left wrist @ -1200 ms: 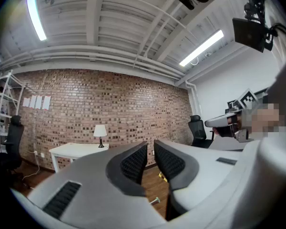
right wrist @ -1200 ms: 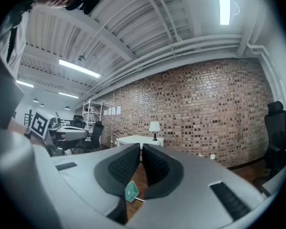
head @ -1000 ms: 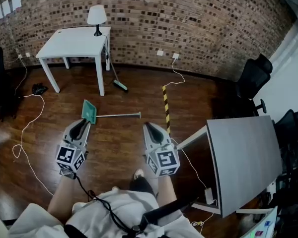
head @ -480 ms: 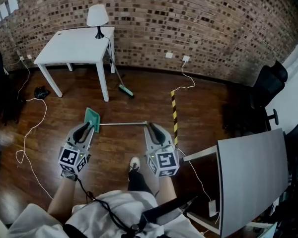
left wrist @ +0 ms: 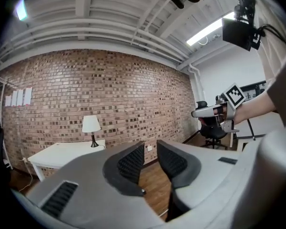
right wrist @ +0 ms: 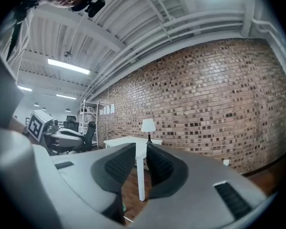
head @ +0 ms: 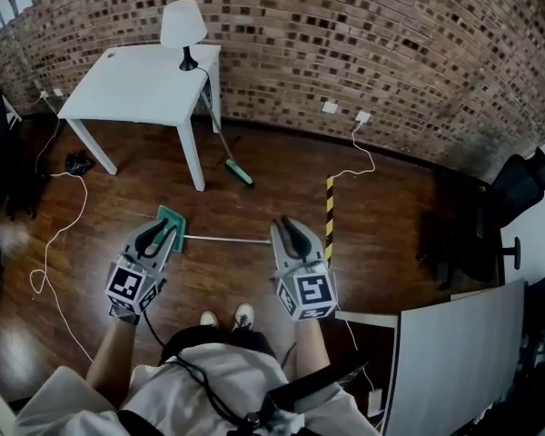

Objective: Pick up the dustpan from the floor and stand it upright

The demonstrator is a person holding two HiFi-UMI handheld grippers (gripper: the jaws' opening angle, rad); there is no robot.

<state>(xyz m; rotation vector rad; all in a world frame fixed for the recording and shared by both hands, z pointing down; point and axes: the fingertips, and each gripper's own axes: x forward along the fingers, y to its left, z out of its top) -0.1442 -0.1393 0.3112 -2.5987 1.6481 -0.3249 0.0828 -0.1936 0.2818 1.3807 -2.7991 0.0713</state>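
We had not yet begun the pick-up itself. The dustpan (head: 173, 217) lay flat on the wooden floor (head: 254, 184), just ahead of our shoes (head: 227, 319), and neither tool had hold of it. Everything remained to be done: grasping it, lifting it and standing it upright.

The left tool (head: 160, 231) hung over the pan end and the right tool (head: 292, 228) over the free end of the handle (head: 227, 239). Whether either touched the dustpan we could not tell from the head view. In their own views both pointed out across the room toward the brick wall. Each had its jaws partly apart, a narrow gap between the ribbed pads and nothing in it.

The dustpan's long axis ran left to right across the floor. Its green pan was at the left end, slightly farther from us. The thin metal handle stretched rightward, its right end a touch nearer.
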